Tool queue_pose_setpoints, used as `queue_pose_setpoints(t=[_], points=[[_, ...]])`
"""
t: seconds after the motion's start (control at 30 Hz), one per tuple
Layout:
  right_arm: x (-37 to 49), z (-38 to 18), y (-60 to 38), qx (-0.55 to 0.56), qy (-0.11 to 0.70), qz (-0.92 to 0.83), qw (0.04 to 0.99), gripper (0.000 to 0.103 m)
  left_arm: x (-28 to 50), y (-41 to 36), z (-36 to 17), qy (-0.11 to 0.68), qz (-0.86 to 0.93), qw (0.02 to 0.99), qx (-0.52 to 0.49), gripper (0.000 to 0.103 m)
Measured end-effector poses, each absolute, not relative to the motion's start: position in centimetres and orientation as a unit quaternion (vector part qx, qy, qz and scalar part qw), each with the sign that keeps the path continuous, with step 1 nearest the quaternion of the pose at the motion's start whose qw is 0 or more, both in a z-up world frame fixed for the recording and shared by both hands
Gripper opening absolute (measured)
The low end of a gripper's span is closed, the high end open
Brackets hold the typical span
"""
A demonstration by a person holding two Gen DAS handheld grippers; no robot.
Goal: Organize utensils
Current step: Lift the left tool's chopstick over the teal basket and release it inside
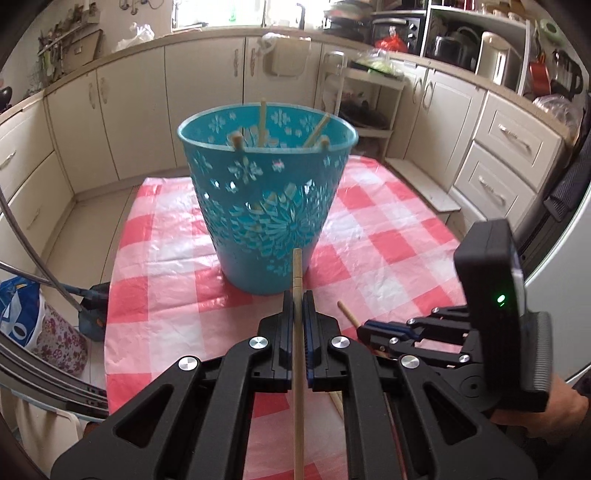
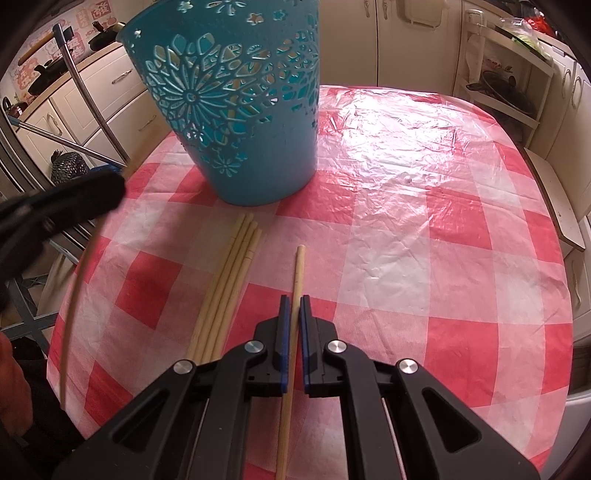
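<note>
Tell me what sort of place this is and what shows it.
Most likely a home kitchen. Cream cabinets with drawers run under a countertop along the walls, a black toaster oven sits on the counter, and a table under a red-and-white checked plastic cloth holds a teal cut-out plastic bucket of wooden chopsticks.

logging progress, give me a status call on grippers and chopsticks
Left gripper shut on one chopstick. Right gripper shut on another chopstick. Four loose chopsticks beside teal basket. Path clear.
</note>
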State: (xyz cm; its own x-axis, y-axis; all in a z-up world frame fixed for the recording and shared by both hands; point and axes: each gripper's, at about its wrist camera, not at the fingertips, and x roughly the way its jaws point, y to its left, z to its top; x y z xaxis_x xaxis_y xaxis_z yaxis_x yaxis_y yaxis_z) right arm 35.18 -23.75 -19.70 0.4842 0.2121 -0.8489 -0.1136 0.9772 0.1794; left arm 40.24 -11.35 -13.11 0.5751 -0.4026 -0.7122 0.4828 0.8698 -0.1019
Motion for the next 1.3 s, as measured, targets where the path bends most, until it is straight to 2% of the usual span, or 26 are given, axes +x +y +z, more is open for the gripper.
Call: queue_pose_setpoints(t=[0.33,0.57,0.97,1.1,1.3], points=[[35.2,-19.7,-23.7,0.050,0.499,0.094,0.860,0.006,40.1,-8.9,-9.7,0.353,-0.276,0.894,0.005,0.005],[35.1,-19.8,-23.7,0.052,0.500,0.095,0.859,0.006,39.7,-6.9,-4.2,0.277,-0.285,0.917,-0.035,0.005],[35.1,-19.9,-23.8,0.059,0.501,0.097,0.858,0.006,46.5,-8.9,3.2,0.147,-0.223,0.960,-0.089,0.005],[35.2,-19.9,-23.9,0.062,0.502,0.099,0.857,0.006,49.8,-10.0,3.5,0.112,-0.188,0.970,-0.105,0.005],[35.3,-19.9,-24.0,0.062,0.503,0.100,0.856,0.006,53.3,-11.4,1.2,0.129,-0.157,0.972,-0.115,0.005]])
